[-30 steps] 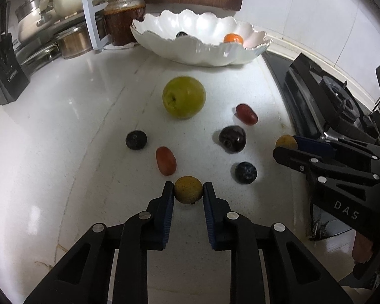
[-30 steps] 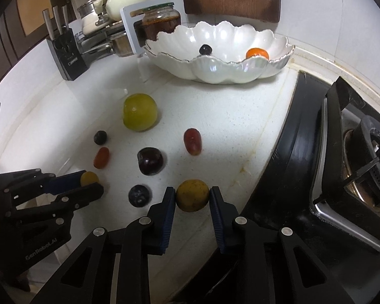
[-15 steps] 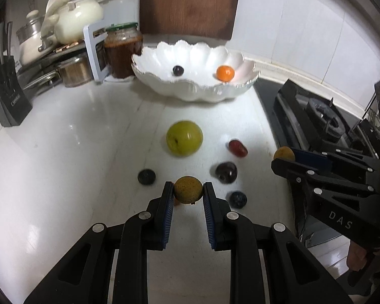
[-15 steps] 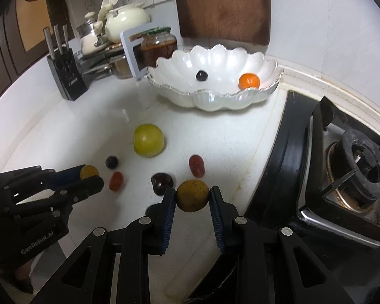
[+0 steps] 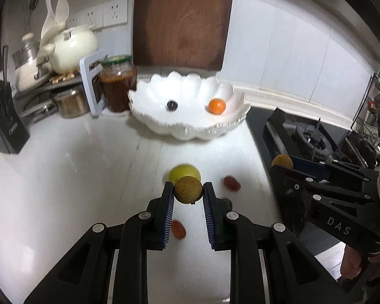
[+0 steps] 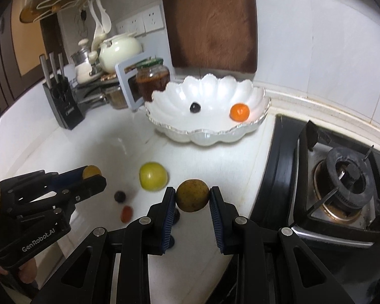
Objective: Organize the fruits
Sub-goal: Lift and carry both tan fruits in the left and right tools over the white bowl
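Note:
My left gripper [image 5: 188, 191] is shut on a small brown-yellow fruit [image 5: 188, 189], held above the white counter. My right gripper [image 6: 192, 198] is shut on a similar brown-yellow fruit [image 6: 192, 195]. Each gripper also shows in the other view, the right [image 5: 281, 163] and the left [image 6: 93, 173]. A white scalloped bowl [image 5: 190, 131] at the back holds a dark grape [image 5: 172, 105] and a small orange [image 5: 216, 106]. On the counter lie a green apple [image 6: 153, 176], a red grape [image 5: 231, 183], another red grape [image 5: 178, 229] and a dark grape [image 6: 119, 196].
A gas stove [image 6: 342, 185] lies to the right. A knife block [image 6: 63, 106], a teapot [image 6: 119, 50], pots and a jar [image 6: 153, 79] stand at the back left. A wooden board [image 5: 182, 20] leans on the wall behind the bowl.
Both grippers have risen from the counter with their fruits and moved back, so the counter fruits look farther below. The bowl now sits lower in both views.

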Demonstrator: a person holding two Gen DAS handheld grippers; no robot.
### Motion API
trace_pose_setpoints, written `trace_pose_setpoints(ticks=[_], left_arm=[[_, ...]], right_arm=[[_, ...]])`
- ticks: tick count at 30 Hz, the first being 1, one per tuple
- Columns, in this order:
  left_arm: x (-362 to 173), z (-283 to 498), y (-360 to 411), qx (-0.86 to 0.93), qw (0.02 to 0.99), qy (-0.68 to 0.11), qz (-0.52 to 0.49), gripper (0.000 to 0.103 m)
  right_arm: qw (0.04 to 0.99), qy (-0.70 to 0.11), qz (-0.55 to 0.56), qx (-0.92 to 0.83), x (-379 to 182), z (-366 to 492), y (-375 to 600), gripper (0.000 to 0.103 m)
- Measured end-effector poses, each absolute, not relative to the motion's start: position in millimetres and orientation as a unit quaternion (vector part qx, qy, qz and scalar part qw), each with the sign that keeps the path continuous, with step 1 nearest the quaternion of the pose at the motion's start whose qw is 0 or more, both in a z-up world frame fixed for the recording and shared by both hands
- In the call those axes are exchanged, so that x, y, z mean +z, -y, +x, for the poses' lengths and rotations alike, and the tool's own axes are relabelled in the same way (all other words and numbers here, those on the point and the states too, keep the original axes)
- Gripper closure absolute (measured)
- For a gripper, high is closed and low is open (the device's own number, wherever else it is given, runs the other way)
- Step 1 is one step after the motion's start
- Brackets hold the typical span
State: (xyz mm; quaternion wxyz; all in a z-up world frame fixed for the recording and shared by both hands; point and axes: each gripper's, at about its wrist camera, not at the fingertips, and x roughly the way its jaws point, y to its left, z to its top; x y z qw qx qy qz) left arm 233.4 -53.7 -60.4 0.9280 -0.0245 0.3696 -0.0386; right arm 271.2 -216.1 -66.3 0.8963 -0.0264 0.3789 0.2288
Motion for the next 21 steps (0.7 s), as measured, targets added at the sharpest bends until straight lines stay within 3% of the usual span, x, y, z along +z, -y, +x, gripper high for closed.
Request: trace_pose_setpoints(ticks=[21], left_arm=[[-8,262,44,-0.061,0.958,-0.280,-0.003,0.079]], right_arm=[[0.941,-0.287,-0.009,0.180,-12,293,209,0.074]])
